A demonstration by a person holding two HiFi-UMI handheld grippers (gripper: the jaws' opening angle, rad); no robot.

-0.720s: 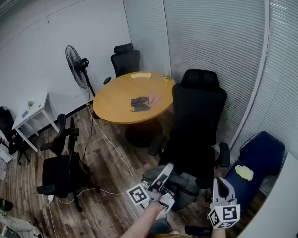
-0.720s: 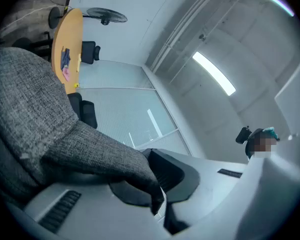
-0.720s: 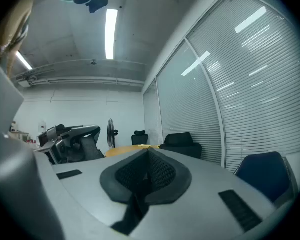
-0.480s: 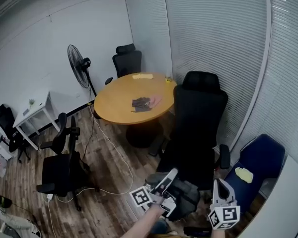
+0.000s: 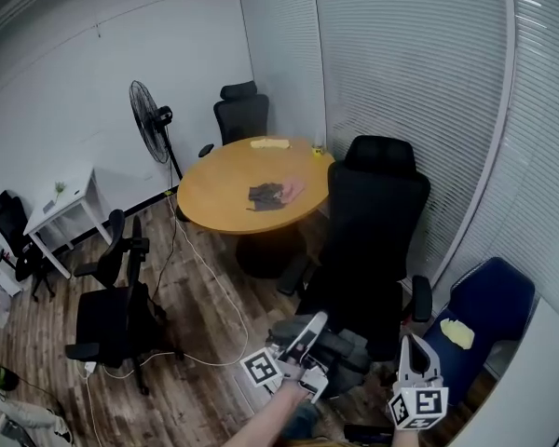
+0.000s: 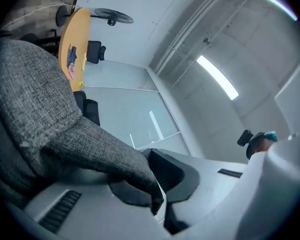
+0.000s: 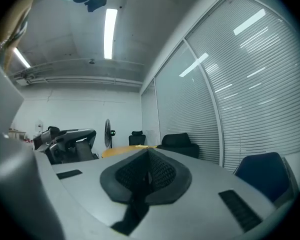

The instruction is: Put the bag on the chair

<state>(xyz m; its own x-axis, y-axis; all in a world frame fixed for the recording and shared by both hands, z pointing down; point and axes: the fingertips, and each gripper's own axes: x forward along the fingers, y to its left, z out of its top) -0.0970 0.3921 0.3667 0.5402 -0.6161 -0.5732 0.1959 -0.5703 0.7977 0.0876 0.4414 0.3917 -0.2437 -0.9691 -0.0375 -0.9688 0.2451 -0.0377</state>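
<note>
A grey knit bag [image 5: 347, 350] hangs low in the head view, just in front of the tall black office chair [image 5: 374, 214]. My left gripper [image 5: 313, 326] is shut on the bag's fabric; in the left gripper view the grey cloth [image 6: 50, 114] runs down into the closed left gripper [image 6: 157, 206]. To the right, my right gripper [image 5: 412, 346] points up and forward. Its pads [image 7: 162, 173] press together with nothing between them, so the right gripper [image 7: 147, 171] is shut. The black chair [image 7: 177, 140] stands ahead of it.
A blue chair [image 5: 489, 298] with a yellow cloth [image 5: 457, 332] stands at the right by the blinds. Beyond the black chair is a round wooden table [image 5: 219, 198] holding cloths. Another black chair [image 5: 116, 315], a standing fan [image 5: 150, 119] and floor cables lie left.
The left gripper and the bag dipped slightly, then rose again beside the black chair's seat. The right gripper has hardly moved.
</note>
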